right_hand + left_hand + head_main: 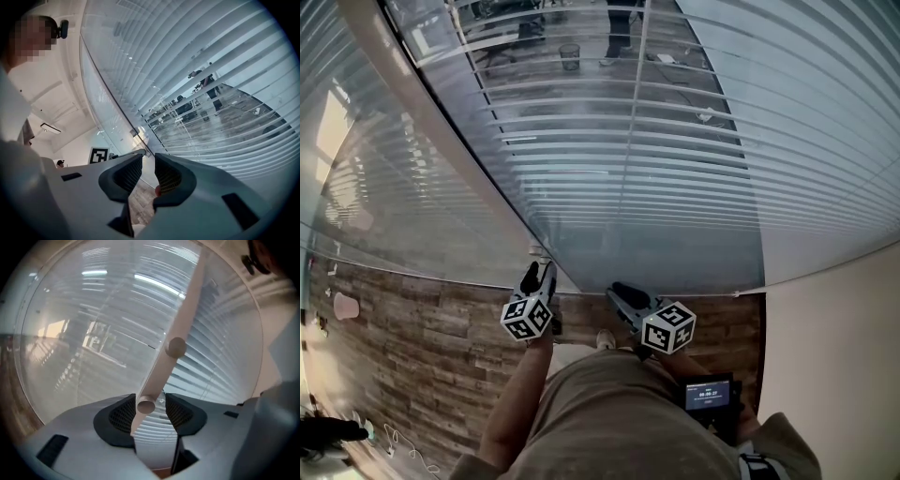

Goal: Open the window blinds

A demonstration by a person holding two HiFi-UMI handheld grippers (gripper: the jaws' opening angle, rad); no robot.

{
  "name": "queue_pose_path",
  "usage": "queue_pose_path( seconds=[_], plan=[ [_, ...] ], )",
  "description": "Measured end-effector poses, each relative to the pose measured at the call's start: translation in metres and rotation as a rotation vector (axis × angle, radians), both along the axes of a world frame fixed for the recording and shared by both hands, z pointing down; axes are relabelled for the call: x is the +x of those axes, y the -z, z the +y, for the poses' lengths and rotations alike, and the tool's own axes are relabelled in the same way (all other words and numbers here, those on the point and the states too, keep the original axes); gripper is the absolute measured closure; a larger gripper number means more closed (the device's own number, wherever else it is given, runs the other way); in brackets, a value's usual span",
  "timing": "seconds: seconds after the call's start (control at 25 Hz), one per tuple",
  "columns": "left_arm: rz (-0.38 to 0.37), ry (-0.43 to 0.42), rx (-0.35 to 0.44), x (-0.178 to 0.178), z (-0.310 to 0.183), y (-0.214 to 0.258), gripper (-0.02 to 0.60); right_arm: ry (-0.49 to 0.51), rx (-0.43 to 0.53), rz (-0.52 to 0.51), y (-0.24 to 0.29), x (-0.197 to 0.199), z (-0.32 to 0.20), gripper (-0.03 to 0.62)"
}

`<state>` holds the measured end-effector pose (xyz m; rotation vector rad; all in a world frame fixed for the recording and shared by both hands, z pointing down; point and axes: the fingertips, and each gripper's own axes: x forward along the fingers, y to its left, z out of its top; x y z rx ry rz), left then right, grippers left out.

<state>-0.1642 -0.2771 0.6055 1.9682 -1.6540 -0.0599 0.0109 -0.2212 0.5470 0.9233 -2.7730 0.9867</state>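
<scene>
Left gripper [150, 403] straddles blind wand [181, 329] (jaws apart).

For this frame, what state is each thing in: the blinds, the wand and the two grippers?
Blinds: lowered, slats tilted open, room beyond visible through them.
Wand: hanging, lower end between the left gripper's jaws, not clamped.
Left gripper: open, jaws wider than the wand's tip.
Right gripper: open, nothing between its jaws.

No readable text or numbers.
</scene>
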Motion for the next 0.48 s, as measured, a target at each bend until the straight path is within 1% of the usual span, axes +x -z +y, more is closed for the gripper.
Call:
queue_pose_path(
  seconds=[0.04, 0.08, 0.12, 0.16, 0.2, 0.24, 0.28, 0.4, 0.44, 0.48],
  plan=[
    [0.045, 0.015, -0.008, -0.003, -0.001, 0.0, 0.371, 0.001, 0.0, 0.0, 0.0, 0.0, 0.0, 0.503],
    [0.074, 0.027, -0.017, -0.006, -0.003, -0.001, 0.4, 0.002, 0.0, -0.002, 0.0, -0.001, 0.001, 0.503],
    [0.088, 0.033, -0.026, -0.008, -0.003, -0.002, 0.454, 0.003, -0.001, -0.003, 0.0, -0.002, 0.001, 0.503],
    [0.083, 0.028, -0.031, -0.01, -0.004, -0.002, 0.474, 0.003, -0.001, -0.004, 0.0, -0.002, 0.0, 0.503],
    [0.056, 0.012, -0.033, -0.01, -0.004, -0.002, 0.479, 0.004, -0.002, -0.004, 0.0, -0.003, 0.0, 0.503],
    [0.007, -0.006, -0.031, -0.009, -0.003, 0.0, 0.485, 0.005, -0.003, -0.004, 0.0, -0.003, 0.0, 0.503],
    [-0.06, -0.021, -0.028, -0.007, -0.003, 0.001, 0.491, 0.006, -0.004, -0.002, -0.001, -0.003, 0.001, 0.503],
    [-0.295, -0.041, -0.006, 0.003, -0.001, 0.005, 0.509, 0.013, -0.004, -0.003, -0.003, -0.004, 0.004, 0.503],
    [-0.367, -0.044, 0.006, 0.006, 0.0, 0.006, 0.518, 0.015, -0.003, -0.005, -0.003, -0.004, 0.004, 0.503],
    [-0.423, -0.045, 0.017, 0.008, 0.0, 0.007, 0.526, 0.018, -0.001, -0.005, -0.002, -0.005, 0.005, 0.503]
  ],
)
